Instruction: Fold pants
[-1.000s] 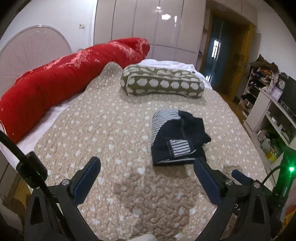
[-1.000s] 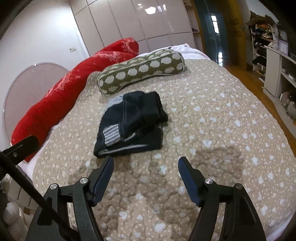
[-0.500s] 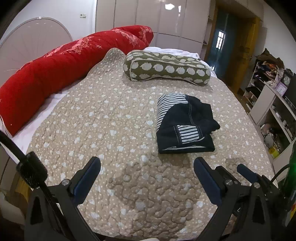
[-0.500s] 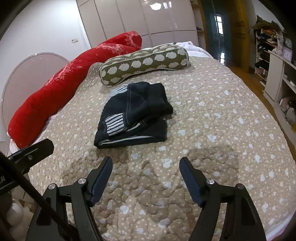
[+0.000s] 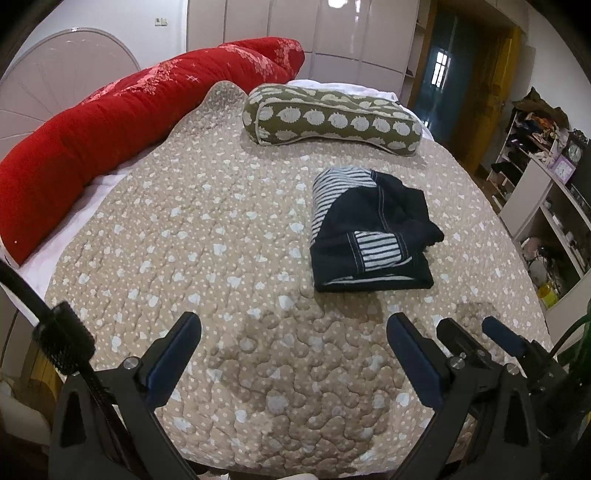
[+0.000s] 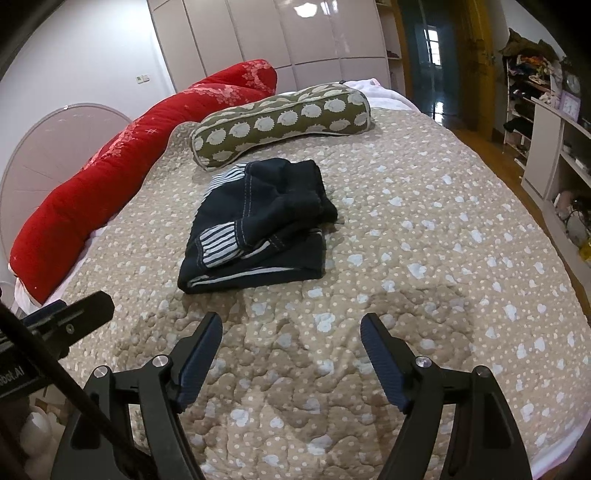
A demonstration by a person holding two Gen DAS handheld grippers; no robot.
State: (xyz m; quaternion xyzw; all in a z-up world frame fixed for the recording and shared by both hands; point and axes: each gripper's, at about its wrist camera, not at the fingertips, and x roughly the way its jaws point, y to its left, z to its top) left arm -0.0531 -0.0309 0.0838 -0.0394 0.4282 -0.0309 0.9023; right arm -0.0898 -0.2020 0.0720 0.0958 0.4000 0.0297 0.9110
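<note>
The dark navy pants [image 5: 369,236] with striped panels lie folded in a compact bundle on the beige quilted bed [image 5: 221,240], right of centre. They also show in the right wrist view [image 6: 258,229], left of centre. My left gripper [image 5: 293,325] is open and empty, held above the near part of the bed, well short of the pants. My right gripper [image 6: 291,325] is open and empty, also short of the pants. Its fingers [image 5: 458,339] show at the right of the left wrist view.
An olive patterned bolster pillow [image 5: 332,120] lies beyond the pants. A long red quilt roll [image 5: 110,129] runs along the bed's left side. Shelving with clutter [image 5: 546,177] stands to the right. Wardrobe doors [image 6: 277,33] and a doorway are behind.
Both grippers have drawn back and risen from the folded pants, which now sit farther away. The jaws stay open and the pants have not moved.
</note>
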